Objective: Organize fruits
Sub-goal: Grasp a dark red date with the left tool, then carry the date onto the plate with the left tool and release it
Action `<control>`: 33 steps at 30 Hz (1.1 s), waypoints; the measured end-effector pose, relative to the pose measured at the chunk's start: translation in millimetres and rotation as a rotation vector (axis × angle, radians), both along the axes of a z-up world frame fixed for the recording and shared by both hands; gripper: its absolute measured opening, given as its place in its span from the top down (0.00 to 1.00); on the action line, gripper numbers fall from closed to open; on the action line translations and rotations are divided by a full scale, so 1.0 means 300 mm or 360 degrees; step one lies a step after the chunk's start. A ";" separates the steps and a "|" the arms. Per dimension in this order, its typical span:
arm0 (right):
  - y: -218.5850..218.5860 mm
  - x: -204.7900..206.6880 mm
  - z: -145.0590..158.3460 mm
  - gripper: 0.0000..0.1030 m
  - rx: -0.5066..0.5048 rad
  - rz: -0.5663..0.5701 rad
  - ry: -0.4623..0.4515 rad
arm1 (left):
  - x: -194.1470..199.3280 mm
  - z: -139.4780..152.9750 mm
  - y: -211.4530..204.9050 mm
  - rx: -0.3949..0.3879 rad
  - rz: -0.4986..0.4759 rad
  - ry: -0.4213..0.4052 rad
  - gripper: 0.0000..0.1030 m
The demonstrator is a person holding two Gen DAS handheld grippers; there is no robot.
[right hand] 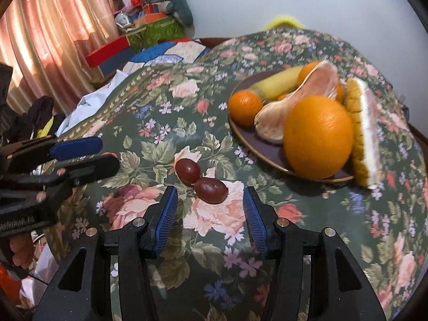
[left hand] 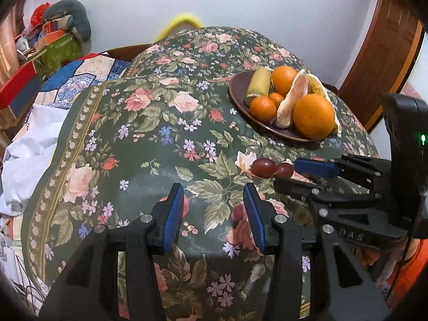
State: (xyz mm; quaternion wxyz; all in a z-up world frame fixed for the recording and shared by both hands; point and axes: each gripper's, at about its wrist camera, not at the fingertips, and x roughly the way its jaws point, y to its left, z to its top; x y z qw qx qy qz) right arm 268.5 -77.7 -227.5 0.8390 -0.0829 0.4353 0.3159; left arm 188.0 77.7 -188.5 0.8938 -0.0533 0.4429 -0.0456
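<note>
Two red grapes (right hand: 202, 180) lie touching on the flowered table (right hand: 165, 123), end to end, in a line slanting from the far left toward the near right. The right gripper (right hand: 210, 206) has its jaws partly open, empty, just before the near grape. The left gripper (left hand: 214, 208) is partly open too, over bare cloth. The plate (right hand: 240, 136) of oranges (right hand: 318, 136) sits near the table's far right edge. Much open room lies to the left.

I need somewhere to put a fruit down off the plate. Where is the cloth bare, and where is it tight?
Free: the wide stretch of floral tablecloth left of the plate, out to its bordered edge, and the far cloth behind the plate. Crowded: the plate, piled with oranges and pomelo pieces, and the spot beside the two grapes, where the right gripper hovers, left gripper close by.
</note>
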 end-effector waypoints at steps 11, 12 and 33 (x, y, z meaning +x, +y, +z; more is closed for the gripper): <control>-0.009 -0.003 0.011 0.81 0.0038 0.0000 -0.0005 | 0.027 -0.013 -0.064 -0.0012 -0.0080 0.0015 0.55; -0.016 -0.008 0.021 0.81 0.0041 -0.0006 -0.0024 | 0.030 -0.012 -0.072 -0.0009 -0.0091 0.0014 0.55; -0.299 0.013 0.144 0.81 0.0144 -0.0244 -0.0189 | 0.151 -0.078 -0.191 0.0018 -0.0177 0.0058 0.73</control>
